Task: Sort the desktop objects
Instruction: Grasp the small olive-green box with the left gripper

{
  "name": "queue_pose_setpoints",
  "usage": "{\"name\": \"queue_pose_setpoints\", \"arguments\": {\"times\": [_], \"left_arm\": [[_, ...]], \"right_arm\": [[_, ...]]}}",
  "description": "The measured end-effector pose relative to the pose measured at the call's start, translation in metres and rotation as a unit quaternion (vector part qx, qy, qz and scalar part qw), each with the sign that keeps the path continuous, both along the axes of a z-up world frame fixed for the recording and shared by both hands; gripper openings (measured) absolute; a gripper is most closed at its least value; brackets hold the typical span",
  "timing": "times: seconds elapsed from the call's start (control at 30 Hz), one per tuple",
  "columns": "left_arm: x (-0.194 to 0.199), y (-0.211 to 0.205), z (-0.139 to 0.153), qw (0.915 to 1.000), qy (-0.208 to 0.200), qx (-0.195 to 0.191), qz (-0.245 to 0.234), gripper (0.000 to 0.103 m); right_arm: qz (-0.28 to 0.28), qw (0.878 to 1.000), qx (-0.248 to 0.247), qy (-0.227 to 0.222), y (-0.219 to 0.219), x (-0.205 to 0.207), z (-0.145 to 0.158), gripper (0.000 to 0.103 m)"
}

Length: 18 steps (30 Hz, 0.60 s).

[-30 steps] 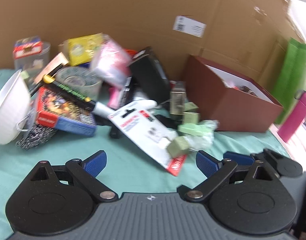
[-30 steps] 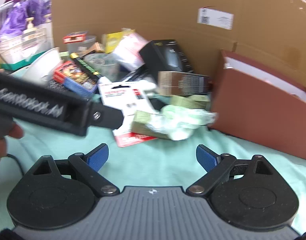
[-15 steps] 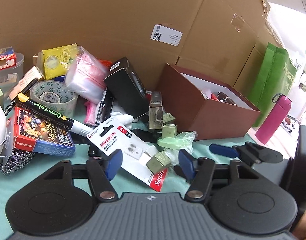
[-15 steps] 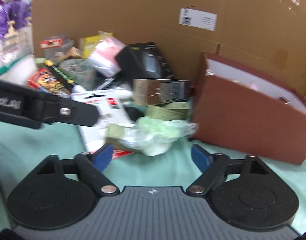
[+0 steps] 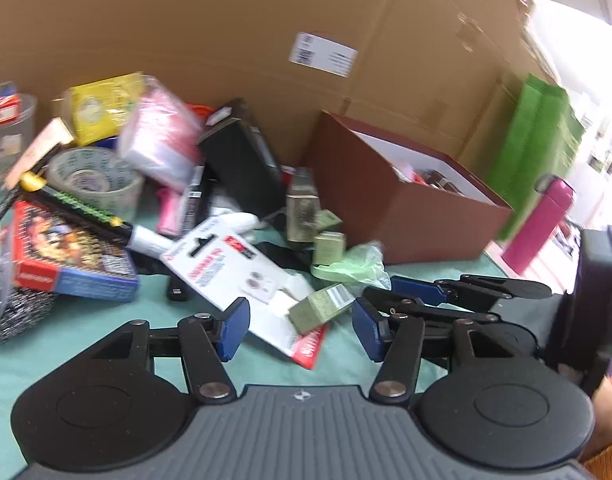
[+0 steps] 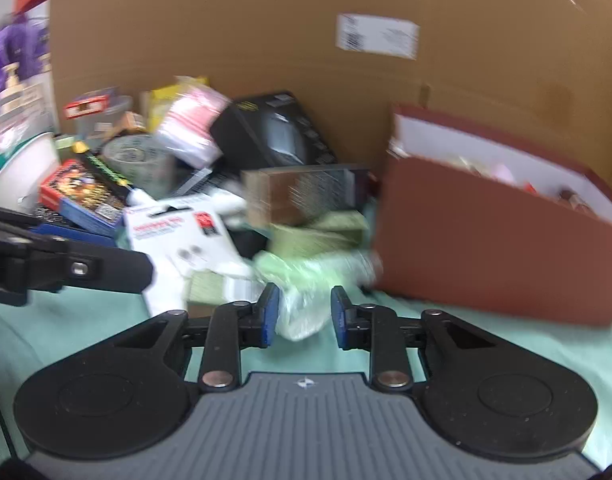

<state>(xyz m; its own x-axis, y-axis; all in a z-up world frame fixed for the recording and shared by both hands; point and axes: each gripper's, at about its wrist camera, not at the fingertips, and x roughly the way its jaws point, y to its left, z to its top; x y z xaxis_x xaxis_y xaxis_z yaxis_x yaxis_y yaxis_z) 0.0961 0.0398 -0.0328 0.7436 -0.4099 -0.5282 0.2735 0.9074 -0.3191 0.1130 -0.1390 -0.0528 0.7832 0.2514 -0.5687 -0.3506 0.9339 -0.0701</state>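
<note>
A pile of desk clutter lies on the teal cloth: a white and red card package (image 5: 242,276) (image 6: 182,236), small olive boxes (image 5: 319,312), a playing-card box (image 5: 66,260), a tape roll (image 5: 94,178) and a black box (image 5: 242,160). My left gripper (image 5: 302,332) is open, its fingers on either side of one olive box and the card package's corner. My right gripper (image 6: 304,314) is half closed around a pale green plastic bag (image 6: 306,280) (image 5: 353,266); the pads flank it closely, contact unclear. The right gripper also shows in the left wrist view (image 5: 409,300).
A maroon box (image 5: 397,204) (image 6: 493,232) with items inside stands at the right. A large cardboard wall (image 5: 266,40) closes the back. A pink bottle (image 5: 541,224) and a green bag (image 5: 533,140) stand at the far right. A white bowl (image 6: 22,176) is at the left.
My right gripper moved forward onto the green bag and narrowed its jaws. My left gripper widened again around the olive box. Both views are motion-blurred.
</note>
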Motion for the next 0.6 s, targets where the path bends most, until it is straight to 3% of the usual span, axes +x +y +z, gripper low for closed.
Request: {"name": "queue_pose_setpoints", "arguments": {"times": [0.23,0.37,0.4,0.5,0.6], "left_arm": [[0.011,-0.037,-0.007,0.9967,-0.019,0.049,-0.062,0.066],[0.016,-0.046,-0.02,0.9946,-0.001,0.059,-0.086,0.065],[0.018,-0.044,-0.024,0.9949,0.009,0.054,-0.084,0.061],[0.016,-0.035,-0.029,0.9966,0.025,0.031,-0.072,0.029],[0.013,-0.026,-0.03,0.9963,0.048,-0.002,-0.072,0.029]], "right_arm": [[-0.046,0.998,0.003,0.034,-0.032,-0.01,-0.015,0.029],[-0.025,0.999,-0.019,0.03,-0.029,-0.027,-0.015,0.053],[-0.017,0.999,-0.023,0.027,-0.027,-0.031,-0.015,0.053],[0.02,0.999,-0.012,0.033,-0.022,-0.044,-0.014,0.053],[0.056,0.998,0.001,0.033,-0.014,-0.052,-0.014,0.054]]}}
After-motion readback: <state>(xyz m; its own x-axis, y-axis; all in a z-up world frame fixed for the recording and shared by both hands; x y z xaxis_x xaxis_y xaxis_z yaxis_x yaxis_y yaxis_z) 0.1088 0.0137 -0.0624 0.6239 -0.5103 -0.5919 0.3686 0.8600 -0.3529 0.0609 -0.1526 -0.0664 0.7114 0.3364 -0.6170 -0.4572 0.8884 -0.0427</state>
